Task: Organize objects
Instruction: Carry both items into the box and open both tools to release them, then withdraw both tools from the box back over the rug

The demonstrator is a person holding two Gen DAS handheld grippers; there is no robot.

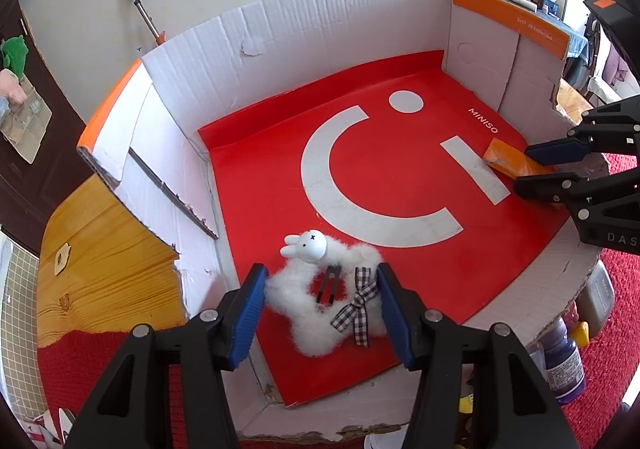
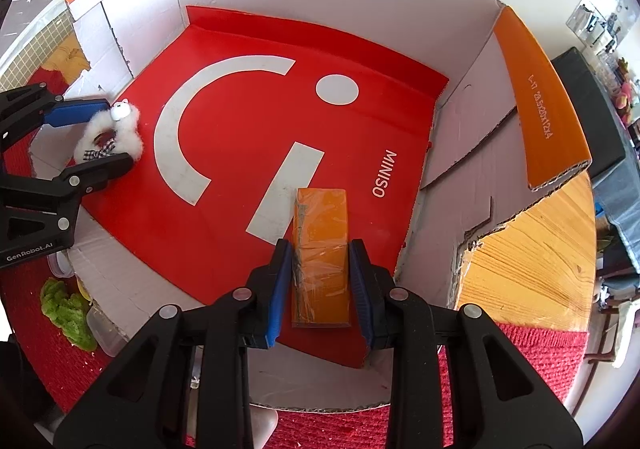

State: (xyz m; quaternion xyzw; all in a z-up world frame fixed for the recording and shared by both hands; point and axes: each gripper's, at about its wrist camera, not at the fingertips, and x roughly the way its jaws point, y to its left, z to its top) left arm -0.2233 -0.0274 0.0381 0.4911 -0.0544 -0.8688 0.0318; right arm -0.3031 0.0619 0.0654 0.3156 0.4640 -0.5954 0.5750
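A: Where is the fluffy clip (image 1: pixel 320 305) now?

B: It lies on the red sheet (image 1: pixel 400 269) inside the cardboard box (image 1: pixel 280 37), near the front edge. It is white fur with a small rabbit head (image 1: pixel 310 245) and a check bow (image 1: pixel 358 305). The left gripper (image 1: pixel 320 313) stands around it, one blue pad on each side. The jaws are wide open and I think the pads do not press the fur, so it holds nothing.

A: And the orange packet (image 2: pixel 320 257)?

B: It lies flat on the same sheet, on the other side of the box, partly over the white bar of the logo. The right gripper (image 2: pixel 320 285) is around its near half. The jaws are open only a little wider than the packet, and I see a thin gap at both pads, so it is not gripping.

A: How to do this step well?

B: I judge both things are at their places in the box, so the step is to let go. Lift each gripper straight up, with the jaws open, so the fur does not catch on a pad and the packet does not slide. The two things lie well apart, so the grippers should not disturb each other.
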